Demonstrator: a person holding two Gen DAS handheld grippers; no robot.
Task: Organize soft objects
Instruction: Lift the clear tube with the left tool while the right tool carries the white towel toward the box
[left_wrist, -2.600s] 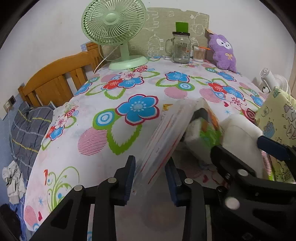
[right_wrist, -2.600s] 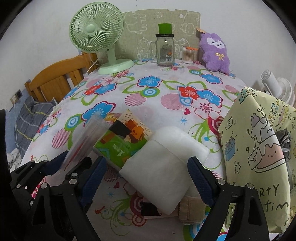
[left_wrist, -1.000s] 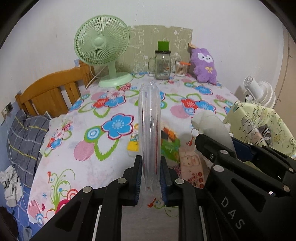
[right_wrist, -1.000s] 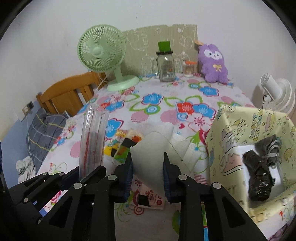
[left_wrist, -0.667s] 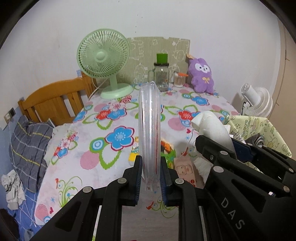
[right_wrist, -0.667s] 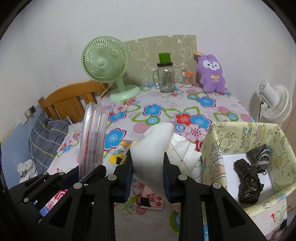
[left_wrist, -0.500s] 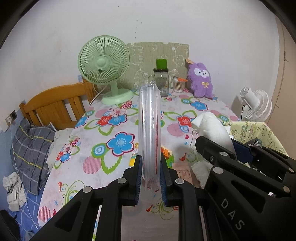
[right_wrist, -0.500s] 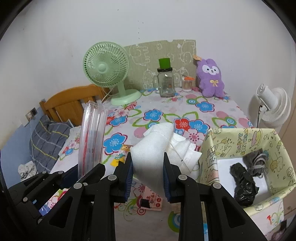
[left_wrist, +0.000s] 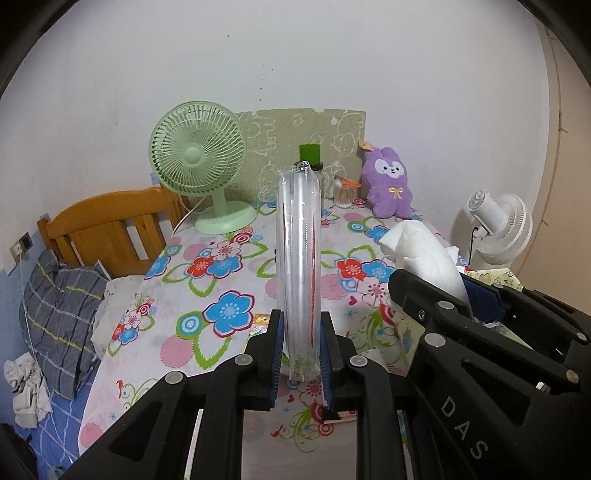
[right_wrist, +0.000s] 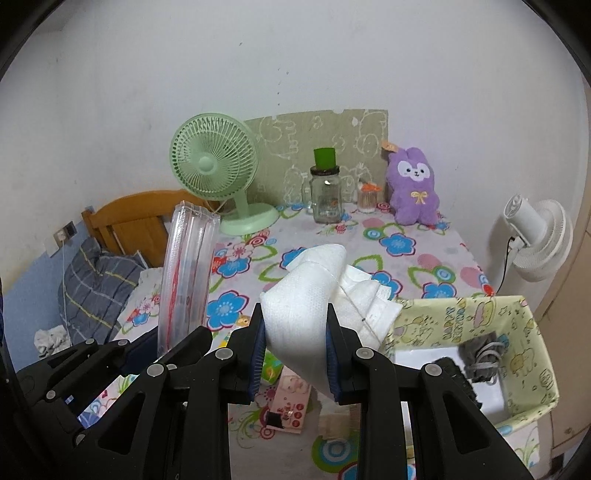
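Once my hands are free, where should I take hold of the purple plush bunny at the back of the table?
Probably the purple plush bunny is best pinched across its soft body, below the face, coming from the front. It sits upright near the wall, facing forward, with the cotton swab jar close on its left, so a side approach looks cramped.

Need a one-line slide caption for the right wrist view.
Right gripper jaws clamp a folded white fabric bundle above the floral tablecloth, beside a yellow cartoon-print fabric bin.
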